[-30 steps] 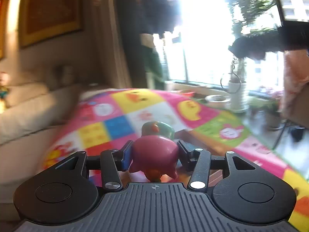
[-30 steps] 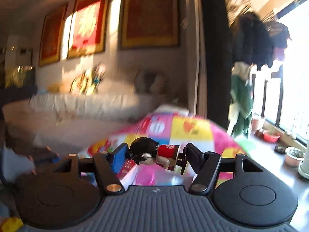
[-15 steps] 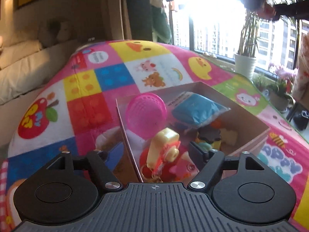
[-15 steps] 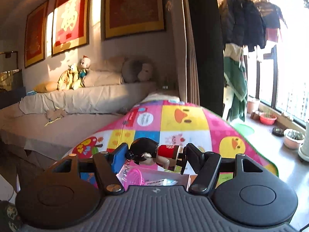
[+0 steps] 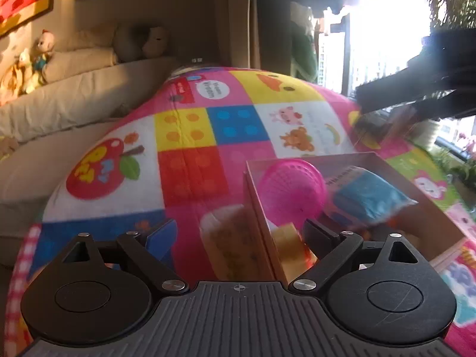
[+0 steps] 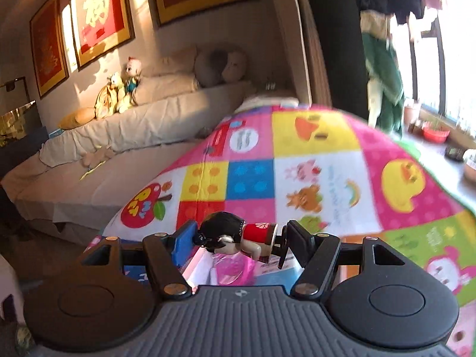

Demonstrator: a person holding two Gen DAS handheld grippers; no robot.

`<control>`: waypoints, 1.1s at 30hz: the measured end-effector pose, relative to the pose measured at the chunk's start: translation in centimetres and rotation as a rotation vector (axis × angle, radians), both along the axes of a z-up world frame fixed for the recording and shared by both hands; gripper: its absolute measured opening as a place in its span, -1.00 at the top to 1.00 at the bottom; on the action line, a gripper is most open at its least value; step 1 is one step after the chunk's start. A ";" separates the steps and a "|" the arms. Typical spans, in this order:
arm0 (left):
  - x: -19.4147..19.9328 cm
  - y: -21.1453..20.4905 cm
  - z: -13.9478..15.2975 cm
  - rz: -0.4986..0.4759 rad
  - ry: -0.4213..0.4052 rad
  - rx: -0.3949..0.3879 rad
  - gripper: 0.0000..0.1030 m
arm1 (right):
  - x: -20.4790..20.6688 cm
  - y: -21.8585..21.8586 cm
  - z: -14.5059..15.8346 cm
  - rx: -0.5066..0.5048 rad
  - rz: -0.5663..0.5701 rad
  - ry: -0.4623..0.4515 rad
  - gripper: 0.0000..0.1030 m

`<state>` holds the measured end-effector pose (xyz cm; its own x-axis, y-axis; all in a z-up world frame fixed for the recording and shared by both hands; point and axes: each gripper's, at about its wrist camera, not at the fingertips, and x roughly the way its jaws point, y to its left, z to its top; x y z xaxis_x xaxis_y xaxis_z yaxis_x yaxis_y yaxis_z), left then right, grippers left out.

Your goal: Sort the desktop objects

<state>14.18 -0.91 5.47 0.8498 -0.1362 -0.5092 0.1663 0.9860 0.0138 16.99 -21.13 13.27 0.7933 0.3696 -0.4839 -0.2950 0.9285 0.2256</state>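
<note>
My left gripper (image 5: 241, 232) is open and empty, just above the near left edge of a cardboard box (image 5: 258, 208) on the colourful play mat (image 5: 208, 136). In the box lie a pink mesh basket (image 5: 293, 190), a blue packet (image 5: 369, 193) and a yellow toy (image 5: 290, 238). My right gripper (image 6: 238, 239) is shut on a small doll with black hair and a red body (image 6: 235, 238), held sideways above the box, whose pink basket (image 6: 232, 270) shows below it. The right gripper also shows as a dark shape at the upper right of the left wrist view (image 5: 416, 89).
The mat covers a table. A beige sofa (image 6: 119, 136) with plush toys (image 6: 119, 92) and cushions stands at the left. Framed pictures (image 6: 98, 15) hang on the wall. A window with plants is at the right (image 5: 386, 44).
My left gripper let go of the purple pig toy, then drew back and left from over the box. My right gripper has lowered toward the box with the doll still in it.
</note>
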 end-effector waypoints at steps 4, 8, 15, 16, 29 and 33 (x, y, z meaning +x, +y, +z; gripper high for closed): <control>-2.7 1.1 -0.2 -0.015 0.024 -0.038 -0.89 | 0.8 0.2 -1.8 0.015 -0.016 0.043 -0.45; -4.2 1.7 -0.6 -0.028 0.043 -0.074 -0.96 | 0.0 -1.0 -2.5 0.010 -0.051 0.047 -0.54; -6.5 0.4 -1.4 -0.099 0.082 -0.056 -0.96 | -3.5 -0.7 -3.2 -0.088 -0.004 0.006 -0.66; -6.7 0.2 -1.5 -0.099 0.087 -0.054 -0.97 | -4.0 -0.1 -3.3 -0.108 0.021 -0.004 -0.66; -8.8 1.3 -1.3 -0.077 0.116 -0.044 -0.99 | -1.0 5.7 -6.8 -0.119 0.161 0.126 -0.06; -8.5 2.0 -2.0 -0.049 0.143 -0.058 -0.99 | -0.1 3.4 -7.3 -0.256 -0.011 0.090 -0.05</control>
<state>5.63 1.06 3.44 0.7607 -0.2086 -0.6146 0.2106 0.9750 -0.0703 16.87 -17.76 5.96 0.7460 0.2174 -0.6295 -0.2738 0.9618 0.0076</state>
